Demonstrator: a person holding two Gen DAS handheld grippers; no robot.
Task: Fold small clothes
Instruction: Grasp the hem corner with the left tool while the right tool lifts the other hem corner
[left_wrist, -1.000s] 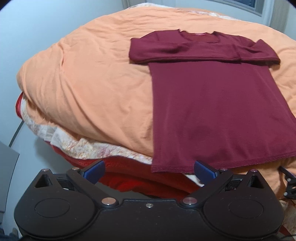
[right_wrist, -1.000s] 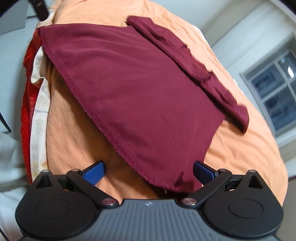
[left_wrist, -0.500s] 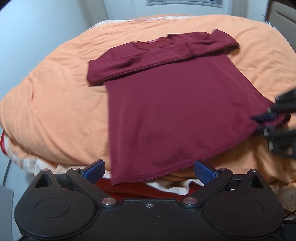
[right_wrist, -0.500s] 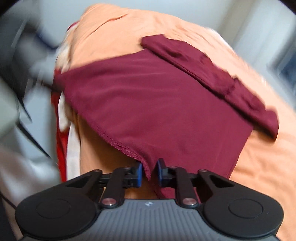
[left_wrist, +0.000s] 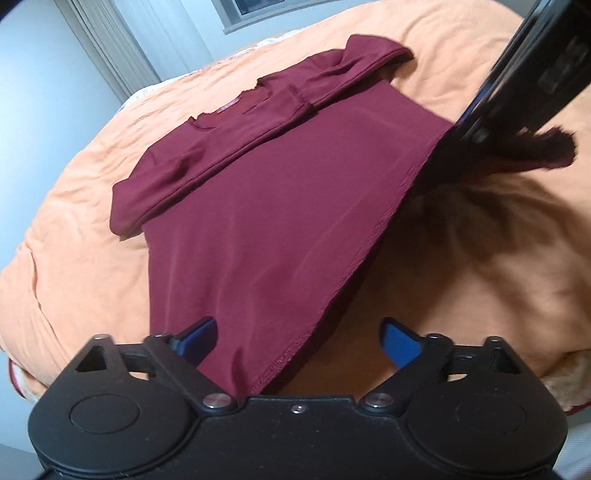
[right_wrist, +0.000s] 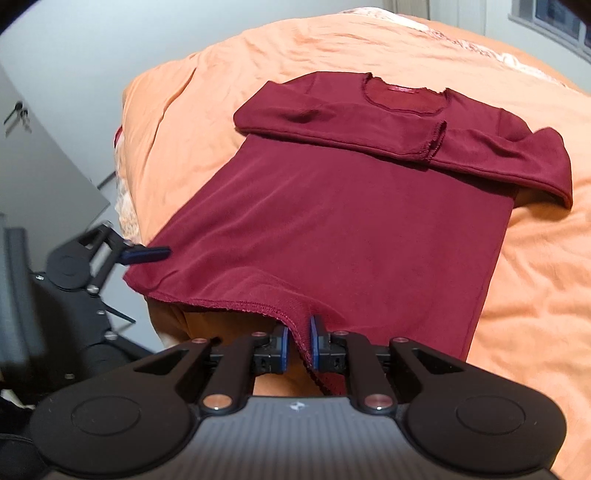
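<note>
While our right gripper (right_wrist: 296, 345) was pinching the hem of the maroon shirt (right_wrist: 354, 221) at its near right corner, with both blue pads pressed onto the cloth and that corner lifted off the bedding, our left gripper (left_wrist: 299, 341) stood spread wide at the other hem corner, the fabric lying between its fingers (left_wrist: 195, 336) but not yet clamped. We judged the step in hand to be taking both hem corners so the lower half could be carried up toward the collar. To do it well, we thought the left jaws should close on the hem as near the corner as the right ones had, catching both layers, and that the two grippers should then rise together and level, keeping the hem taut between them so the body would fold without a diagonal crease.

We saw the shirt lying flat on the orange duvet (right_wrist: 535, 280), its long axis running away from us, hem nearest and collar (right_wrist: 402, 99) farthest. Both sleeves (right_wrist: 321, 125) were already folded across the chest, so the garment formed a long rectangle.
</note>
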